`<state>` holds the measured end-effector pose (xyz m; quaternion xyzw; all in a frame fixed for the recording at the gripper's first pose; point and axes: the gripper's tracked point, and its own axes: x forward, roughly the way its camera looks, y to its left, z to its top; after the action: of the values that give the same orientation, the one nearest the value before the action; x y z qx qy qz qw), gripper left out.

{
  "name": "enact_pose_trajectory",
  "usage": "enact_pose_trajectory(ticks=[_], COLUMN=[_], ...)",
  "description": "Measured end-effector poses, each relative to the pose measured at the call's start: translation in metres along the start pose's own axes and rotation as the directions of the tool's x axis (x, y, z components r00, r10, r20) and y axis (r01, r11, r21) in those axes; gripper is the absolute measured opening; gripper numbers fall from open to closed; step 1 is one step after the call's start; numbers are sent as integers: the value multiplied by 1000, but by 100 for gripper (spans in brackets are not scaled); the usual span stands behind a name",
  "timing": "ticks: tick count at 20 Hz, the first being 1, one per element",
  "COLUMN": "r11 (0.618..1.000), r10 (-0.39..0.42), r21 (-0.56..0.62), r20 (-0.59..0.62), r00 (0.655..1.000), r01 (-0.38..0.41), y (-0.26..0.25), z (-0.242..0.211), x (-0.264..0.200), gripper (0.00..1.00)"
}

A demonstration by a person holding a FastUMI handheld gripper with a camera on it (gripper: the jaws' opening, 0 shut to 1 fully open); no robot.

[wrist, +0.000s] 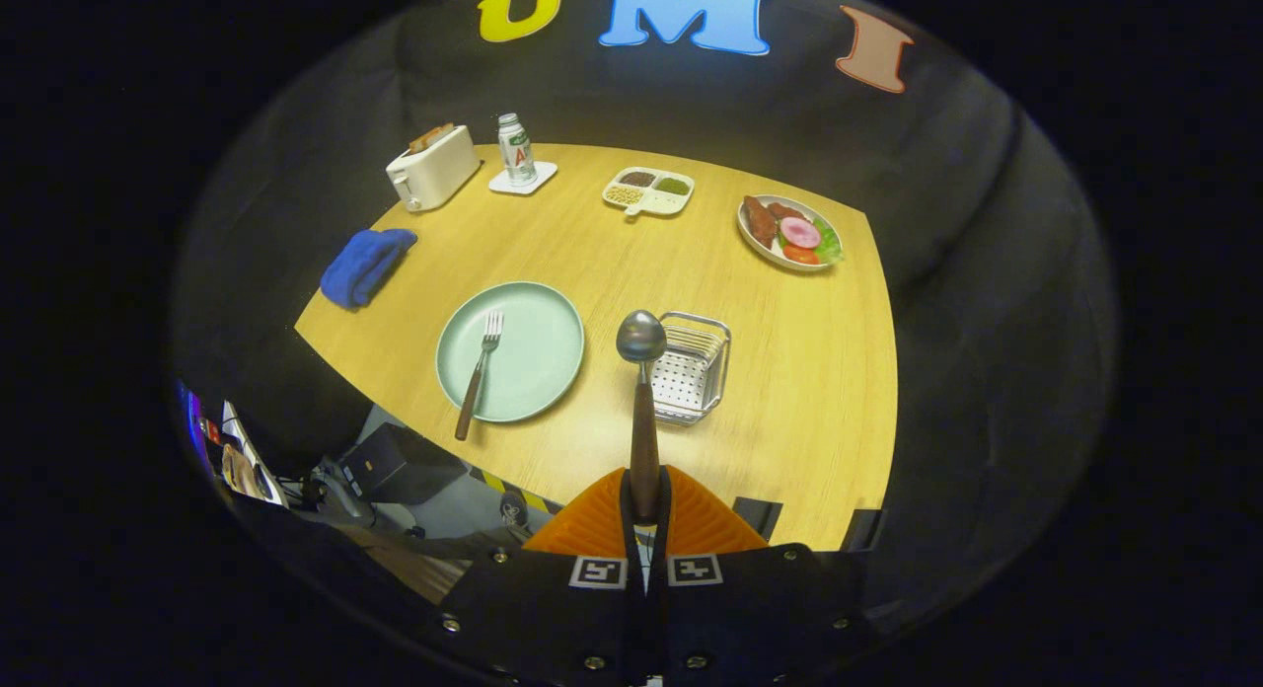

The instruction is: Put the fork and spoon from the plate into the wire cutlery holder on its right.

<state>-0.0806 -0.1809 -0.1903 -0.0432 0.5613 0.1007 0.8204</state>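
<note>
My gripper (645,504) is shut on the brown handle of a spoon (642,391), held high above the wooden table (829,391). The spoon's steel bowl points away from me and overlaps the left rim of the wire cutlery holder (696,369) far below. To the holder's left lies the pale green plate (510,350). A fork (480,371) with a brown handle rests on the plate, tines pointing away and handle end sticking over the near rim.
A folded blue cloth (365,265) lies at the table's left edge. Along the far side stand a white toaster (432,167), a bottle (515,150) on a coaster, a divided snack tray (648,190) and a plate of food (789,234).
</note>
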Motion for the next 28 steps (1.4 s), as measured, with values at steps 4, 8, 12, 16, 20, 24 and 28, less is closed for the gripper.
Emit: enact_pose_trajectory(ticks=[4,8,12,16,20,24,28], r11=[999,999,999,999,999,999,999], r10=[1,-11,-2,-4,-14,-11,-29], r21=[35,47,42,31,42,38,17], r20=[-35,-104,-152,-205,-257,-284,-297], r00=[999,995,988,979,966,959,954], r01=[1,16,8,10,26,23,36], y=[-9,-21,-21,-23,-26,-24,-27], z=[-6,-13,-10,-9,-6,-1,3], x=[9,23,38,51,71,84,93], gripper=[1,1,1,1,1,1,1])
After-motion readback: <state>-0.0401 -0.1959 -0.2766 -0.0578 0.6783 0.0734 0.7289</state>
